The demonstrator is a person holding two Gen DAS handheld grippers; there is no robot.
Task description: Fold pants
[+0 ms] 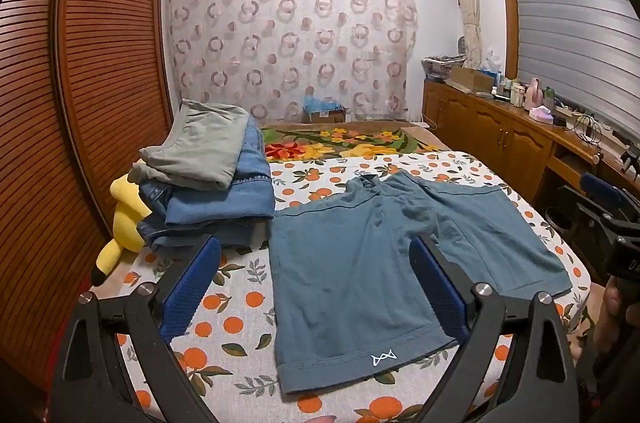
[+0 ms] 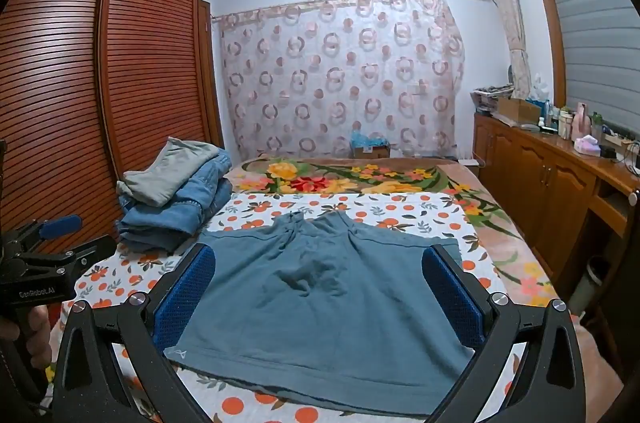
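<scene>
A pair of teal-blue shorts [image 1: 360,263] [image 2: 328,299] lies spread flat on the orange-print bed sheet [image 1: 224,327] [image 2: 376,215], leg hems toward me and waistband far. A small white logo marks the near left hem. My left gripper [image 1: 316,287] hovers above the left leg, its blue pads wide apart with nothing between them. My right gripper [image 2: 320,291] hangs over the middle of the shorts, likewise open and holding nothing. The right gripper also shows at the right edge of the left wrist view, and the left gripper at the left edge of the right wrist view.
A stack of folded clothes [image 1: 212,179] [image 2: 176,199], grey on top of denim, sits at the bed's left beside a yellow plush toy [image 1: 124,223]. A louvred wooden wardrobe [image 1: 80,83] stands left, a wooden sideboard [image 1: 504,131] right. A floral blanket [image 2: 344,179] covers the far bed.
</scene>
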